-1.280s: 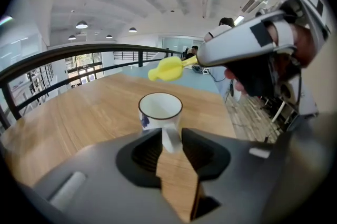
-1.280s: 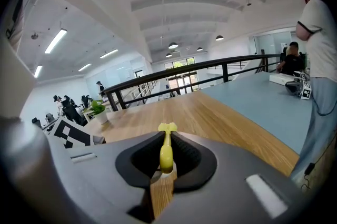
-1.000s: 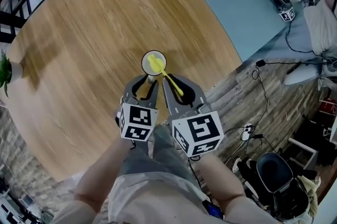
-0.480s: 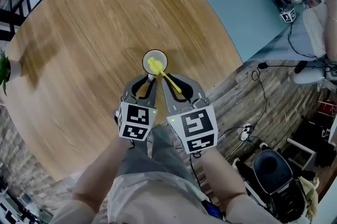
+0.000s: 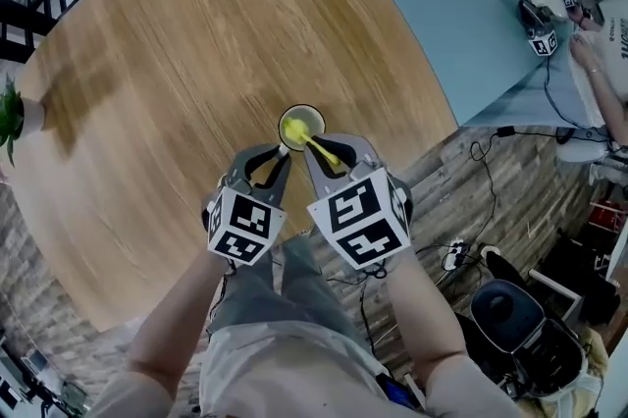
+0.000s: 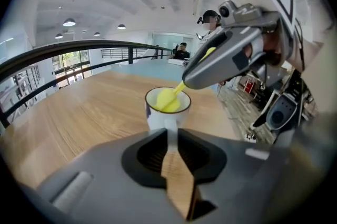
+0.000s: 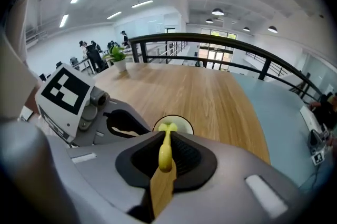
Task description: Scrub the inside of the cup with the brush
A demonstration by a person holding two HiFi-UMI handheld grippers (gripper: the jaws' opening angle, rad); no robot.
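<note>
A small white cup [image 5: 301, 128] stands on the round wooden table [image 5: 177, 63] near its front edge. The head of a yellow brush [image 5: 294, 128] sits inside the cup. My right gripper [image 5: 318, 149] is shut on the brush's handle [image 7: 165, 152] and points it down into the cup [image 7: 181, 124]. My left gripper [image 5: 280, 154] reaches in from the left of it. Its jaws are closing, and in the left gripper view [image 6: 171, 136] they pinch the cup's thin white handle [image 6: 171, 128]. The brush head [image 6: 167, 99] shows over the cup's rim [image 6: 158, 115].
A potted plant [image 5: 10, 127] stands at the table's far left edge, with a dark railing [image 7: 210, 39] beyond it. The table's curved edge runs just below the grippers. Cables [image 5: 461, 249] and a black chair [image 5: 520, 318] are on the floor to the right.
The left jaws have narrowed onto the cup's handle. The right gripper has tilted and drawn closer to the cup, with the brush head still inside.
</note>
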